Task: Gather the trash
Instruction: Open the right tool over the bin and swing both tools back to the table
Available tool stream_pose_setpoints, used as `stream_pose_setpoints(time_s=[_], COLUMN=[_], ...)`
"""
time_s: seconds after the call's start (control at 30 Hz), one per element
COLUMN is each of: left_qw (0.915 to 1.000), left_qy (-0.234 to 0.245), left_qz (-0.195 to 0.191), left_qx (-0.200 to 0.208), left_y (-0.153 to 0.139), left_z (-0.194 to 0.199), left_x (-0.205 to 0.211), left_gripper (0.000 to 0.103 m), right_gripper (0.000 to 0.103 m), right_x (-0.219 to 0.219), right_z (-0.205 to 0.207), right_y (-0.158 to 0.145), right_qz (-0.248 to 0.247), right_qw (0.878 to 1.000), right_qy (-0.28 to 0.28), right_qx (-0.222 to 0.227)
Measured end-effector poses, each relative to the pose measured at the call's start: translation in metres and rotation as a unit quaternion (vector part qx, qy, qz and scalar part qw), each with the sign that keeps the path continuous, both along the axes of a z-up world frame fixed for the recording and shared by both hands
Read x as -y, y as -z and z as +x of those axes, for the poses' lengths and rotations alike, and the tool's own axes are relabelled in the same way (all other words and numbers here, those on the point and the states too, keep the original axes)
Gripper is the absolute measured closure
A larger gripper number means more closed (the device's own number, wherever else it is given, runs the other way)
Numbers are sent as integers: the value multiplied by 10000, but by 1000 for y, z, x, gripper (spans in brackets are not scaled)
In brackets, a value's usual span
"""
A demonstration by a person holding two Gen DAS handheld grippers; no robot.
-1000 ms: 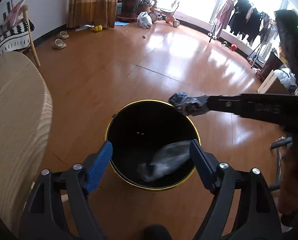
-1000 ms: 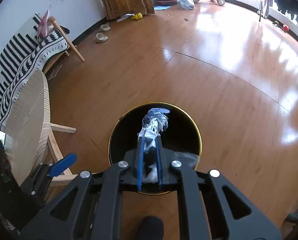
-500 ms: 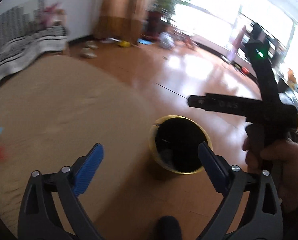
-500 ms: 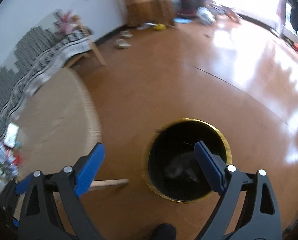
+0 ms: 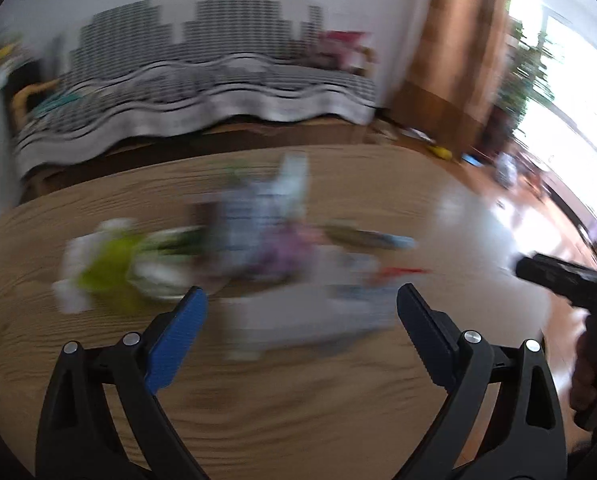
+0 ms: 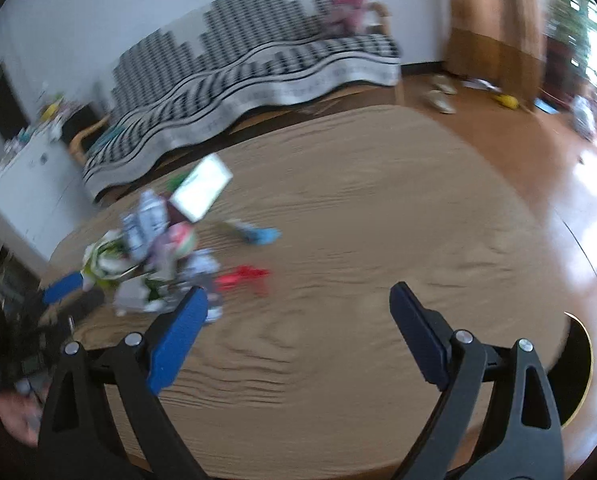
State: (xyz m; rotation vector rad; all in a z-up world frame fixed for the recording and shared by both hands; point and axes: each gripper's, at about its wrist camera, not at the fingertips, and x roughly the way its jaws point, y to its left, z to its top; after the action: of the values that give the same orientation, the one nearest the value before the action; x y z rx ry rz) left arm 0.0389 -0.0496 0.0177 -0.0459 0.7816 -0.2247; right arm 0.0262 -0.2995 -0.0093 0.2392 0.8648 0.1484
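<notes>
Trash pile (image 6: 154, 256): crumpled wrappers and paper, heaped on the wooden counter (image 6: 358, 220) toward its far left part, motion-blurred. A white card (image 6: 200, 192) tops the heap; a red scrap (image 6: 242, 274) and a blue scrap (image 6: 264, 235) lie just beside it.

In the left wrist view the pile (image 5: 234, 252) sits ahead of the left gripper (image 5: 300, 304), beyond the fingertips, not between them. Left fingers (image 5: 178, 340) spread wide, nothing held.

Right gripper (image 6: 298, 304): fingers (image 6: 176, 340) spread wide, empty; the pile lies ahead and left of its left finger, bare counter between the two.

Black bin with gold rim (image 6: 578, 368) shows at the counter's right edge. Striped sofa (image 6: 258, 68) stands behind, along the wall.
</notes>
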Motion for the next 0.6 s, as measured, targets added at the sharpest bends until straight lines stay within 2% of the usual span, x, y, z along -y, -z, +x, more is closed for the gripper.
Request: stream_pose_setpoints(time_s=[0.13,0.23,0.5,0.53,0.57,0.6], left_qw=[9959,9926,9900,9879,9864,9856], left_qy=[-900,-1206,-1299,-1435,-1553,-1644], left_qz=[-11,90,492,533,503,305], left_qx=[-20,-70,-230,-227,-203,-242], left_y=[4,14,49,53,54,58], left_z=[21,32,70,79,82,91], left_x=[-100,-151,-206,-213,-223,-233], left_gripper=[10,10,10,10,10,10], right_gripper=[14,14,14,14,14,14], right_x=[-54,-81,-125,-128,-131,-134], right_z=[15,22,36,38,40,41], right_y=[4,6,9,9,9,10], right_qz=[-127,-247,-354,-347,-346,-360], right_qw=[9990,9977,9947,9945,9943,9940], right_qy=[-415,-631,-968,-987,-1001,-1029], right_qx=[-69,-65,-76,-85,-89,-99])
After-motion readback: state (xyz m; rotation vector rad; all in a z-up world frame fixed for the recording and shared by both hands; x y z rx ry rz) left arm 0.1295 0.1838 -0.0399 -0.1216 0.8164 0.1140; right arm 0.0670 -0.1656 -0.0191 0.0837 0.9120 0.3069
